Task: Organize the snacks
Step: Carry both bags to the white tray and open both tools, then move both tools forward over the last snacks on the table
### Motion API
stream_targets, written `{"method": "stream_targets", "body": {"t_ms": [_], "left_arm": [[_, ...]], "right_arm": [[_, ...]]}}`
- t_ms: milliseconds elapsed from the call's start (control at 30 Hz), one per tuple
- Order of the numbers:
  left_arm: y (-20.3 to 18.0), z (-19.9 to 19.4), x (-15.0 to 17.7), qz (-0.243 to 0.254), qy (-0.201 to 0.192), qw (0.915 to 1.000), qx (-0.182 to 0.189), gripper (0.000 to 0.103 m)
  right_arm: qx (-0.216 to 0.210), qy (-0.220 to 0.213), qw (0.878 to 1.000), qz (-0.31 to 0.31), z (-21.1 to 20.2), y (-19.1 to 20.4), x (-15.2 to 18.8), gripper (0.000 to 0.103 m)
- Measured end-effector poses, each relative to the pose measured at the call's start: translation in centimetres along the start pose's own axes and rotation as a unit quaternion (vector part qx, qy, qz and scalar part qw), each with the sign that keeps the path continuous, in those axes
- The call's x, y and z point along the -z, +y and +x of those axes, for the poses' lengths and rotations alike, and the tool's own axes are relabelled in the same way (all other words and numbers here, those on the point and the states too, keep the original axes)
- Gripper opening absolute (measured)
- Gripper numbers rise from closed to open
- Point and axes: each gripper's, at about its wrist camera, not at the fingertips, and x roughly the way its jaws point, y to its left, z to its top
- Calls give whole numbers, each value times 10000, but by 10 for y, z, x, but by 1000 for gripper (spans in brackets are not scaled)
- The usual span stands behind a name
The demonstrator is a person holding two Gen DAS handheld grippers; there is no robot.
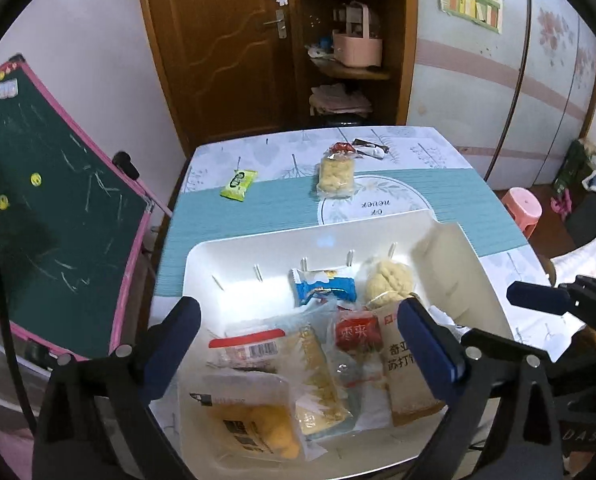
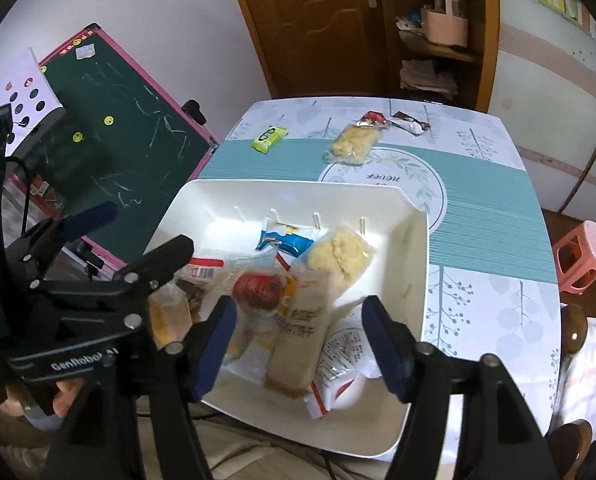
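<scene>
Patterned surface (image 1: 477,196) carries a white bin (image 1: 258,248) of snacks; both tongs, left (image 1: 298,344) and right (image 2: 298,344), hover above it, wide and empty.

Glossy white plastic bin (image 1: 218,256); crinkly clear film on snacks (image 1: 309,364); matt black grippers (image 2: 298,344) with blue pads (image 2: 214,344); varnished wood door (image 1: 218,48) at 12 o'clock.

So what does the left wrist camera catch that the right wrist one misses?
Only the left wrist view shows the yellow snack pack at the near end of the white bin. Only the right wrist view shows the white printed packet and the person's fingers behind the left gripper. Both show the bin, the blue packet, and three snacks still out on the table: green packet, puffed pack, dark wrapper.
</scene>
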Motion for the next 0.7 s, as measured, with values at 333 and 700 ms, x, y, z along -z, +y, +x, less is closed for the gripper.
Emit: {"method": "stream_targets", "body": {"t_ms": [333, 700], "left_arm": [[4, 8, 3, -155, 75, 9998, 35, 98], [5, 14, 5, -175, 177, 9997, 10, 98]], "right_arm": [[-54, 28, 10000, 59, 5, -2, -1, 68], [-106, 98, 9998, 148, 10, -6, -3, 68]]}}
